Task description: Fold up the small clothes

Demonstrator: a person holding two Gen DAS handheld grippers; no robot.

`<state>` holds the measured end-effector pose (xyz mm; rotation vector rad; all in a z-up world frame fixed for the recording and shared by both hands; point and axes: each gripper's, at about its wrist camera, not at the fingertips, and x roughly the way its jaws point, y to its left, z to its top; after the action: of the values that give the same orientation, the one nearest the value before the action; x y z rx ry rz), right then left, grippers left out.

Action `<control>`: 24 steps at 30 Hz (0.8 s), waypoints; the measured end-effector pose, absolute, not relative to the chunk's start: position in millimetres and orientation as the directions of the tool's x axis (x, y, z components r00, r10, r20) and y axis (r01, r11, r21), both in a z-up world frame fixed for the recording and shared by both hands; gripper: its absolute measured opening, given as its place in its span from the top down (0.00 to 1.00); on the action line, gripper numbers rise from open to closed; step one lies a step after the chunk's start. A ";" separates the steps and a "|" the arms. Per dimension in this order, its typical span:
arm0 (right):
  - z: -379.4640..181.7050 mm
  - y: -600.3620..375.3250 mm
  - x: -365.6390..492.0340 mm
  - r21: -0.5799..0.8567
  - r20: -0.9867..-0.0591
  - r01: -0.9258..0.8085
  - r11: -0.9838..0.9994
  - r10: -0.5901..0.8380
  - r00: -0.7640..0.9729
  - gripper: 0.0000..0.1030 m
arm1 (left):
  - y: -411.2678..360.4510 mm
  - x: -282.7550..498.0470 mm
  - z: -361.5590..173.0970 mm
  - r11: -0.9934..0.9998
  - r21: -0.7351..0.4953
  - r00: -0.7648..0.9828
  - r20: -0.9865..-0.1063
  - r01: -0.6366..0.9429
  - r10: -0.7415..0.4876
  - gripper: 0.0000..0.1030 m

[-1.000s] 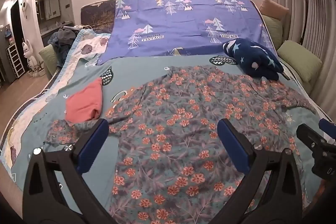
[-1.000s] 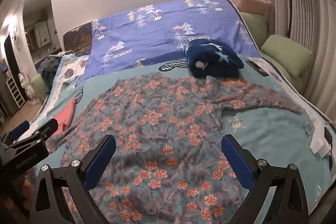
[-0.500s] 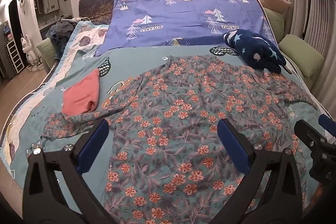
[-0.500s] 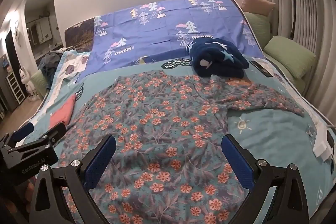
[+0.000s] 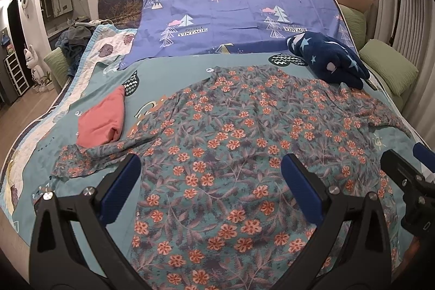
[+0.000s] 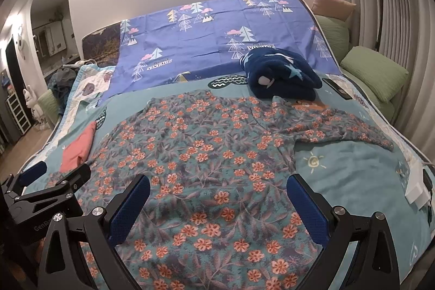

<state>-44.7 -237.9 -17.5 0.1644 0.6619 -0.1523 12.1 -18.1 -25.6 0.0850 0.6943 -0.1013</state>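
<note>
A floral long-sleeved garment (image 5: pixel 239 143) lies spread flat on the teal bedspread (image 5: pixel 168 72), sleeves out to both sides; it also shows in the right wrist view (image 6: pixel 206 154). My left gripper (image 5: pixel 210 175) is open and empty, held above the garment's lower left part. My right gripper (image 6: pixel 217 197) is open and empty above its lower right part. Each gripper appears at the edge of the other's view. A folded pink garment (image 5: pixel 102 118) lies left of the floral one, beside its left sleeve.
A rolled navy star blanket (image 5: pixel 326 59) lies at the garment's far right corner. A purple sheet (image 5: pixel 231 18) covers the headboard end. Green pillows (image 5: pixel 388 67) line the right side. A dark remote (image 6: pixel 335 84) and white papers (image 6: pixel 416 189) lie on the bed's right.
Both grippers have pulled back and risen slightly, so more of the bed shows. The garment has not moved. Both stay open.
</note>
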 end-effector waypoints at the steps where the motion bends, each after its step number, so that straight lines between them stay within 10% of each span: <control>1: -17.1 -238.2 -44.5 0.104 -0.622 0.192 0.976 -0.087 0.778 0.01 | -18.0 11.9 -25.9 0.992 0.044 0.764 -0.643 0.122 -0.065 0.00; 24: -4.7 -225.3 -47.0 0.083 -0.600 0.177 0.981 -0.092 0.794 0.01 | -14.2 7.7 -22.1 0.989 0.022 0.763 -0.640 0.145 -0.098 0.00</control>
<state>-47.0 -225.3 -4.7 0.1378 0.6371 -0.1448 7.7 -14.2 -22.1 0.0717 0.6912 -0.1325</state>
